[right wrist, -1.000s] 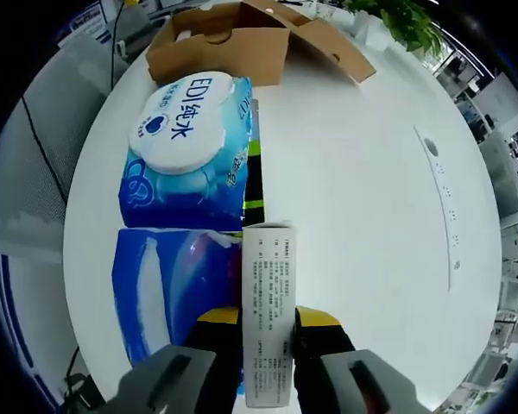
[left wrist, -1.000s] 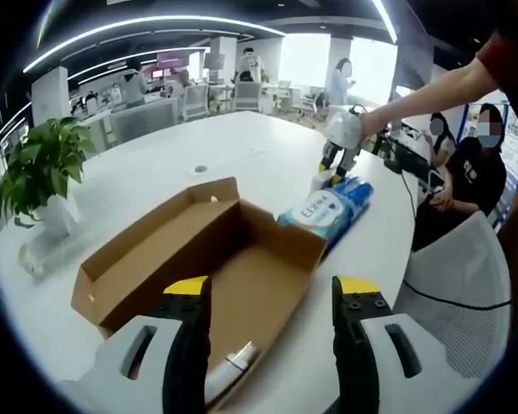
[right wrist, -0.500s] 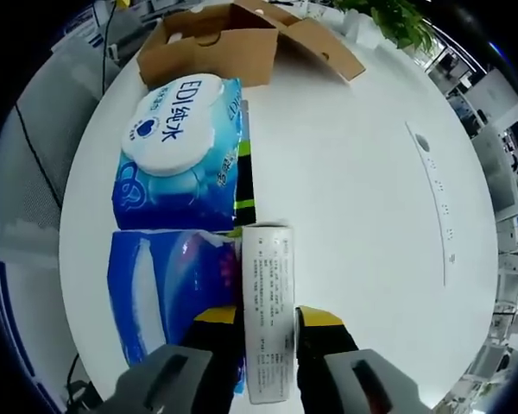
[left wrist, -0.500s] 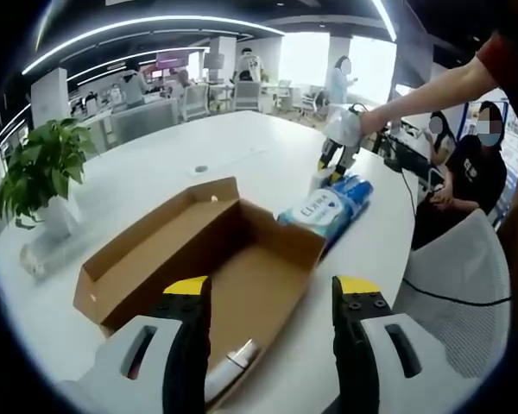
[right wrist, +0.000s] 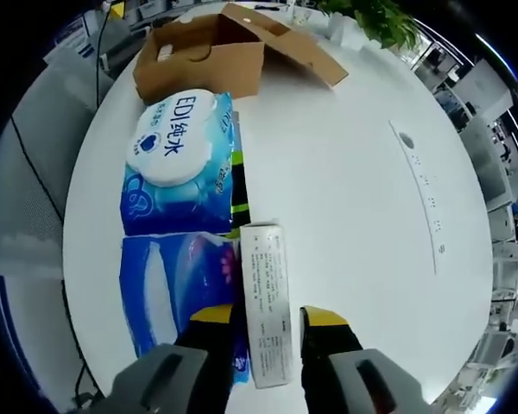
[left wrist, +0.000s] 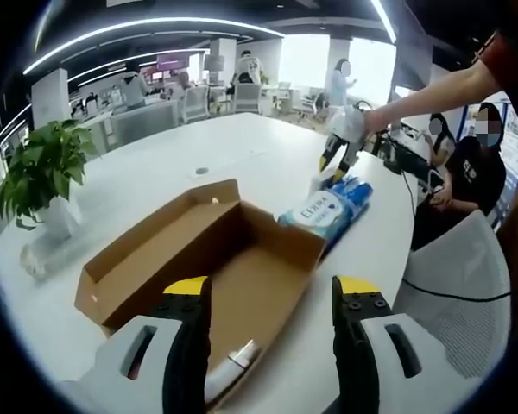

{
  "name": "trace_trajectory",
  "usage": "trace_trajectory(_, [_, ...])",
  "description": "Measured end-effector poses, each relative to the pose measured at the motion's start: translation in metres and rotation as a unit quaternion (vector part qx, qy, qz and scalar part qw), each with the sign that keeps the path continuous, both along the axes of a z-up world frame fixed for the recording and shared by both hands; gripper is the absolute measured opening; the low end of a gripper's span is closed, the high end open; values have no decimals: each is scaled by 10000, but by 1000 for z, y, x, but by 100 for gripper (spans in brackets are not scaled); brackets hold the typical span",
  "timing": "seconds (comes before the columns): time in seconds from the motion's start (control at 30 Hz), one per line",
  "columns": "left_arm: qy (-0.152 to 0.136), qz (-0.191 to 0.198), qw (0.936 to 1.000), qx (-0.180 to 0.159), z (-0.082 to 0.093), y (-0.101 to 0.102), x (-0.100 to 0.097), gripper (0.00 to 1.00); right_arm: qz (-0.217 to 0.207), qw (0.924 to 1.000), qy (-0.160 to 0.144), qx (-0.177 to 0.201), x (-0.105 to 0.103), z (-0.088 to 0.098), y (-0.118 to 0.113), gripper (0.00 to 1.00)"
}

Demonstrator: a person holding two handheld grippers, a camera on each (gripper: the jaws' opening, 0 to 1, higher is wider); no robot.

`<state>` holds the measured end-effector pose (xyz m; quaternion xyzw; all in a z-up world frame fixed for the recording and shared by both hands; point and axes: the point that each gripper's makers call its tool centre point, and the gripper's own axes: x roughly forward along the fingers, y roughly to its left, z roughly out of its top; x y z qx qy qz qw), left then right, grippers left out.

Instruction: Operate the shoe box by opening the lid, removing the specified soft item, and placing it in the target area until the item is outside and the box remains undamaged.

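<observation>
Shoe box: the brown cardboard shoe box [left wrist: 203, 254] lies open on the white table [left wrist: 155, 172], its lid folded back flat on the side toward the potted plant [left wrist: 39, 168]. In the right gripper view the same box [right wrist: 203, 56] sits at the far end of the table beyond the packs.
Inside the box: mostly bare cardboard floor; something pale and shiny [left wrist: 233, 358] shows between the left gripper's jaws at the near edge of the box, too unclear to name.
Soft item: a blue wet-wipe pack [right wrist: 181, 164] with a white oval lid lies on the table outside the box, just beside the box's end wall. A second blue pack [right wrist: 177, 306] lies end to end with it, on the side away from the box.
White carton: a slim white printed carton [right wrist: 268, 315] lies alongside the second pack, touching its edge.
Left gripper [left wrist: 268, 297]: hovers over the near end of the box, jaws set wide apart, nothing gripped.
Right gripper [right wrist: 266, 323]: jaws stand on either side of the white carton; whether they are pressing on it I cannot tell. From the left gripper view it [left wrist: 338, 155] is raised beyond the packs, away from the box.
Bystander: a seated person [left wrist: 475, 172] near the table's edge past the packs.
</observation>
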<state>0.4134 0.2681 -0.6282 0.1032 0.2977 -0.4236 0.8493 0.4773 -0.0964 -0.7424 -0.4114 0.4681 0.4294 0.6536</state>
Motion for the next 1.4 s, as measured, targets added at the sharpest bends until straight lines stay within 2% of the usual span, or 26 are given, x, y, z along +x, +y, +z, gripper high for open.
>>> trace_trajectory(0.13, [-19,-53,10000,-29,0,-1,1,56,-185,9997,-90,134,0,12,0,27])
trace_trajectory(0.27, [-33,-92,9999,-76,1,-1,2,56,-576,9970,-326,409,6,29,4,28])
trace_trajectory(0.3, [-43,-101,9999,-83,2,-1,2,56,-782,9944,-403,588,9,35,8,28])
trace_trajectory(0.37, [-50,-93,9998,-141,3,0,2,56,-1027,9884,-500,997,12,45,21,29])
trace_trajectory(0.57, [-57,-138,9997,-200,2,0,0,56,-1496,9727,-743,1610,14,64,45,31])
trace_trajectory(0.7, [-80,-169,9995,-244,4,0,-1,56,-1757,9606,-771,2011,9,71,62,31])
trace_trajectory(0.73, [-80,-162,9995,-271,4,2,-2,56,-1916,9515,-859,2248,9,77,71,31])
trace_trajectory(0.83, [-92,-194,9994,-275,4,3,-5,56,-2143,9356,-893,2658,5,84,90,32])
trace_trajectory(0.9, [-109,-219,9994,-263,4,5,-9,56,-2241,9279,-913,2835,2,87,100,32])
trace_trajectory(1.0, [-108,-211,9993,-287,5,9,-8,56,-2282,9220,-946,2980,-5,91,113,34])
trace_trajectory(1.03, [-116,-211,9993,-285,5,10,-9,56,-2344,9169,-952,3088,-6,93,119,34])
trace_trajectory(1.17, [-135,-191,9992,-328,7,14,-11,56,-2403,9109,-1128,3160,-10,97,131,36])
trace_trajectory(1.27, [-134,-182,9991,-355,7,19,-11,56,-2536,8934,-1131,3532,-14,105,150,36])
trace_trajectory(1.4, [-127,-171,9991,-375,4,25,-10,56,-2537,8892,-1136,3633,-21,108,166,37])
